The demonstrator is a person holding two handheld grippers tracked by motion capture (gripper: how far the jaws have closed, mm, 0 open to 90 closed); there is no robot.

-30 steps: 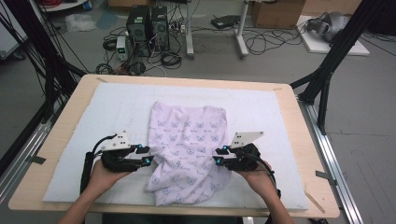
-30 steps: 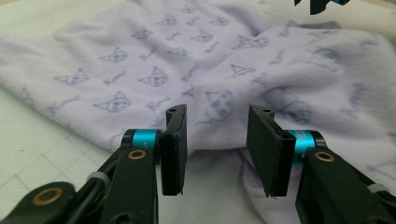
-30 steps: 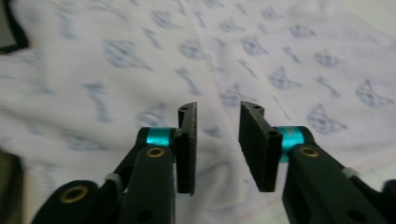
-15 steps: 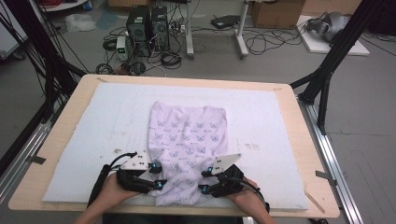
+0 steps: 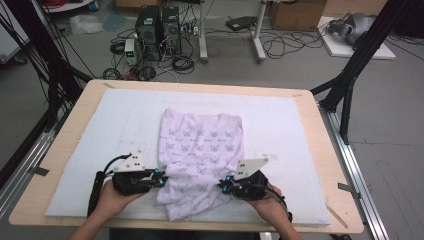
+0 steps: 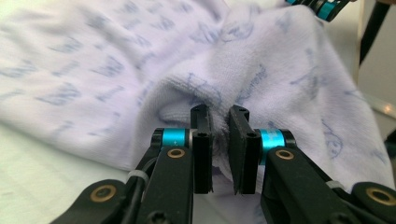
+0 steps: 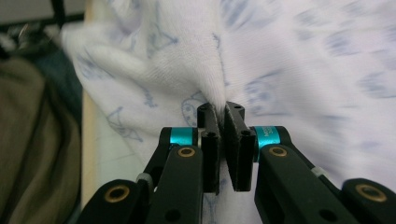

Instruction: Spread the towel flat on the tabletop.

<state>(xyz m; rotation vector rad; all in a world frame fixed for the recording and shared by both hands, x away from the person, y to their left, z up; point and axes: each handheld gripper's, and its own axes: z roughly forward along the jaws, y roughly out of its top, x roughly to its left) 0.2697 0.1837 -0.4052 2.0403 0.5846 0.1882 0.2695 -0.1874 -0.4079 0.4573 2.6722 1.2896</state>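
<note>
A pale lilac cloth [image 5: 202, 150] with a blue butterfly print lies on the white mat [image 5: 280, 130], its near end bunched. My left gripper [image 5: 162, 181] is at the cloth's near left edge and my right gripper [image 5: 224, 186] at its near right edge. In the left gripper view the left gripper [image 6: 219, 116] has a thick fold of cloth [image 6: 261, 60] pinched between its pads. The right gripper [image 7: 220, 112] pinches a peaked fold of cloth [image 7: 187, 56] in the right gripper view. Both pairs of jaws have just been closing onto these folds.
The mat covers a wooden table [image 5: 325, 150] whose near edge is just behind my hands. Black frame posts [image 5: 350, 75] stand at both sides. Computers [image 5: 157, 27] and cables lie on the floor beyond. A person's dark clothing [image 7: 32, 140] is close by at the front.
Both grippers have slid toward the front of the table and inward along the cloth's sides, and now grip it. The cloth's near end is drawn narrower and bunched.
</note>
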